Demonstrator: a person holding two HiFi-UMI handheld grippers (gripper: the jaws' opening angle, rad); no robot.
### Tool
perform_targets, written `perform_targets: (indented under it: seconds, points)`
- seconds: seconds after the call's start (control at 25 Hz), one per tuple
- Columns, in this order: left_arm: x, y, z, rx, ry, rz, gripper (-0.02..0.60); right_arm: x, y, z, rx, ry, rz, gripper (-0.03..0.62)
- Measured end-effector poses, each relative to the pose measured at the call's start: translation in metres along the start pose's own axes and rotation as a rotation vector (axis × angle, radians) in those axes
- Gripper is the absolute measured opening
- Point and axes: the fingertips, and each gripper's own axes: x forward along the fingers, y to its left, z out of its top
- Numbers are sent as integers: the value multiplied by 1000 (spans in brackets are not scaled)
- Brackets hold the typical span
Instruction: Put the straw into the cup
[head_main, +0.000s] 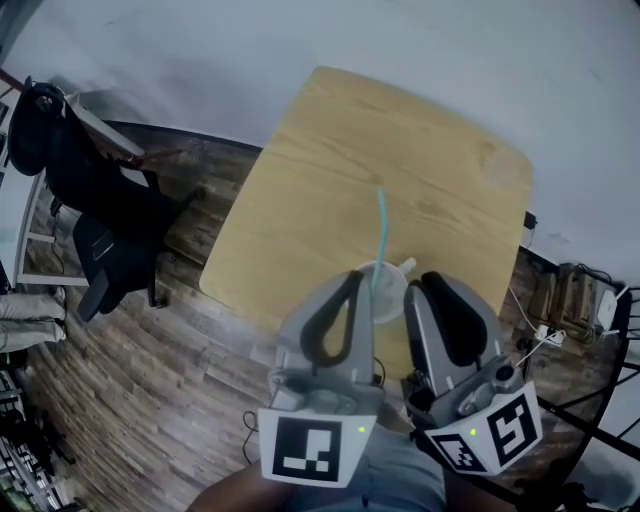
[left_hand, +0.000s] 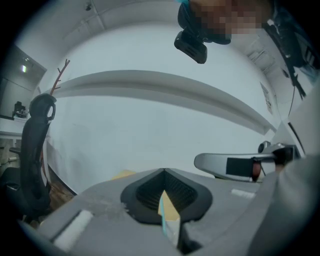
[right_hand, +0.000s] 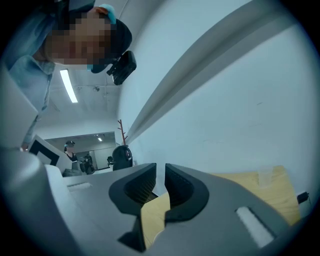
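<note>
A clear cup stands near the front edge of the wooden table. A teal straw rises upright out of it. My left gripper hovers just left of the cup, and my right gripper just right of it. In the left gripper view the left gripper is shut, its tips touching; the straw and the cup show through the gap behind the tips. The right gripper has a narrow gap between its jaws with nothing in it. A small clear cup shape sits on the table there.
A black office chair stands on the wooden floor to the left of the table. Boxes and cables lie at the right, past the table's corner. A white wall runs behind the table.
</note>
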Motion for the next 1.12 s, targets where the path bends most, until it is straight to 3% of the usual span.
perform_targets:
  seconds: [0.48, 0.68, 1.12]
  points:
    - [-48, -40, 64, 48, -172, -27, 17, -43, 37, 71, -140, -149, 39, 15]
    - [-49, -53, 94, 122, -256, -60, 17, -44, 50, 103, -218, -229, 60, 9]
    - [-56, -60, 109, 146, -288, -68, 17, -53, 66, 132, -277, -279, 66, 6]
